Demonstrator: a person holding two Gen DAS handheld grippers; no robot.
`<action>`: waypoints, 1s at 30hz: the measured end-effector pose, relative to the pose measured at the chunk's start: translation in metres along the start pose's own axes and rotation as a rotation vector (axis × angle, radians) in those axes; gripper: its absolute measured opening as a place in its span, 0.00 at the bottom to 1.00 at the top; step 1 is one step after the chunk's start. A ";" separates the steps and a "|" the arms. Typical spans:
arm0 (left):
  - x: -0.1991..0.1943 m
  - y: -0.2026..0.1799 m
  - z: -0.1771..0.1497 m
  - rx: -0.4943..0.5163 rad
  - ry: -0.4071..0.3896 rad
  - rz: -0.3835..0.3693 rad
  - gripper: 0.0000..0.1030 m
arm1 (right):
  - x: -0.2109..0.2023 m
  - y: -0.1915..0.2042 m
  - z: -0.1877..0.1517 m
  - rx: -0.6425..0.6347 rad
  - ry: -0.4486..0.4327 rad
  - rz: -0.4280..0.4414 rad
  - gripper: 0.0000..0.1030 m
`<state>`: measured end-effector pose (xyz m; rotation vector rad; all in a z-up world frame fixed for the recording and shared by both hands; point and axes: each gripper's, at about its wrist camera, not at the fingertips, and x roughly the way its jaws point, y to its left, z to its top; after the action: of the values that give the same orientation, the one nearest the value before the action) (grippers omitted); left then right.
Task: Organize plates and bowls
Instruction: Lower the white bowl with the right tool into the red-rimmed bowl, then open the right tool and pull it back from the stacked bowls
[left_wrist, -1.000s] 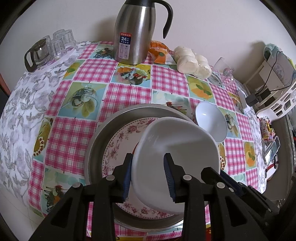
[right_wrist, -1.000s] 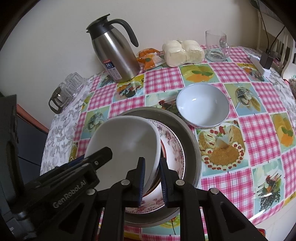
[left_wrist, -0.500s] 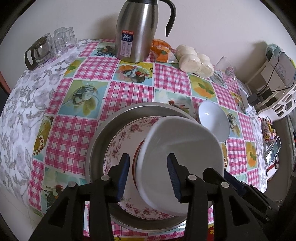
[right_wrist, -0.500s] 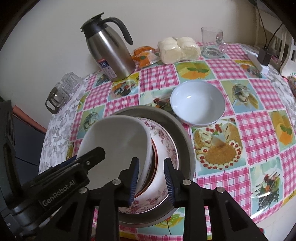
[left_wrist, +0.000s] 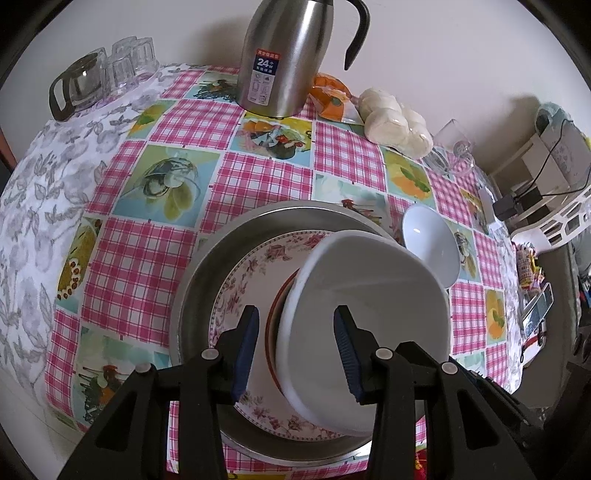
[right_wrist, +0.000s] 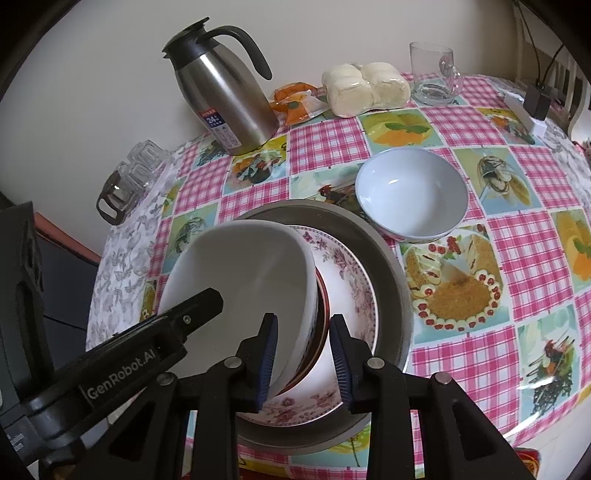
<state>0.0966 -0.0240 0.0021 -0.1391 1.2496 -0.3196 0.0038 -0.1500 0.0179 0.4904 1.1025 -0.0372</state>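
A large white bowl (left_wrist: 369, 317) (right_wrist: 251, 280) sits on a red-rimmed dish (left_wrist: 275, 325) (right_wrist: 322, 317), on a floral plate (left_wrist: 251, 266) (right_wrist: 351, 280), inside a wide metal pan (left_wrist: 199, 266) (right_wrist: 391, 258). My left gripper (left_wrist: 295, 350) is open, its jaws straddling the bowl's near-left rim without pressing it. My right gripper (right_wrist: 303, 358) is open too, its jaws on either side of the bowl's right rim. A smaller pale blue bowl (left_wrist: 432, 251) (right_wrist: 412, 192) stands on the tablecloth to the right of the pan.
A steel thermos jug (left_wrist: 280, 55) (right_wrist: 225, 99), an orange snack pack (right_wrist: 295, 101), wrapped buns (left_wrist: 395, 122) (right_wrist: 365, 88) and a glass mug (right_wrist: 434, 74) stand at the back. Glass cups (left_wrist: 110, 70) (right_wrist: 129, 173) sit at the far left. A white rack (left_wrist: 554, 206) is off the table's right.
Both grippers have opened and let go of the white bowl's rim. The bowl has settled onto the stack in the pan, and both grippers have drawn back slightly.
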 end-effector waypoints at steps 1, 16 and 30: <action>0.000 0.001 0.000 -0.003 0.000 -0.002 0.42 | 0.000 0.000 0.000 0.000 0.000 0.003 0.31; -0.001 0.003 0.002 -0.019 -0.023 -0.010 0.45 | 0.004 0.011 0.001 -0.031 -0.020 -0.007 0.32; -0.005 0.005 0.002 -0.016 -0.026 0.002 0.47 | -0.002 0.006 0.003 -0.023 -0.037 -0.010 0.31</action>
<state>0.0981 -0.0178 0.0061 -0.1553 1.2267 -0.3056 0.0074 -0.1464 0.0231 0.4622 1.0681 -0.0418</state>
